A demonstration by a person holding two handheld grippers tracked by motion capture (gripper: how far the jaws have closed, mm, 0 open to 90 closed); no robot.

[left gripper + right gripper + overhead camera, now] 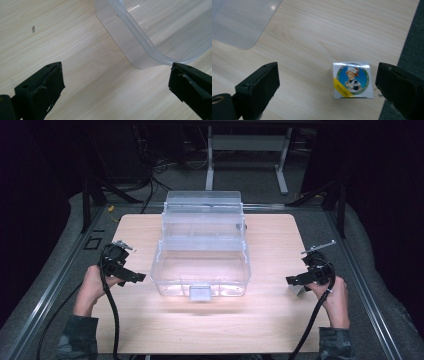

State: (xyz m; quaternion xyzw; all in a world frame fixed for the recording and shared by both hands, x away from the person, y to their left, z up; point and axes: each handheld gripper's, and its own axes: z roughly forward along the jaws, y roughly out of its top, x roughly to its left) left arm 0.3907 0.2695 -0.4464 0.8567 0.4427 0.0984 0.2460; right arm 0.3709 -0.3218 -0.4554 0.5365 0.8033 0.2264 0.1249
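Note:
A clear plastic box with its lid swung back stands in the middle of the wooden table; it looks empty. My left gripper sits just left of the box's front left corner, jaws wide apart. In the left gripper view that rounded corner lies ahead, and nothing is between the jaws of the left gripper. My right gripper is open near the table's right edge. A small white carton with a round picture label lies between its jaws, closer to the right-hand one and untouched.
Dark grey matting borders the table on the right, close to the carton. Metal rails run along both sides of the table. A white frame stand and cables sit on the floor behind.

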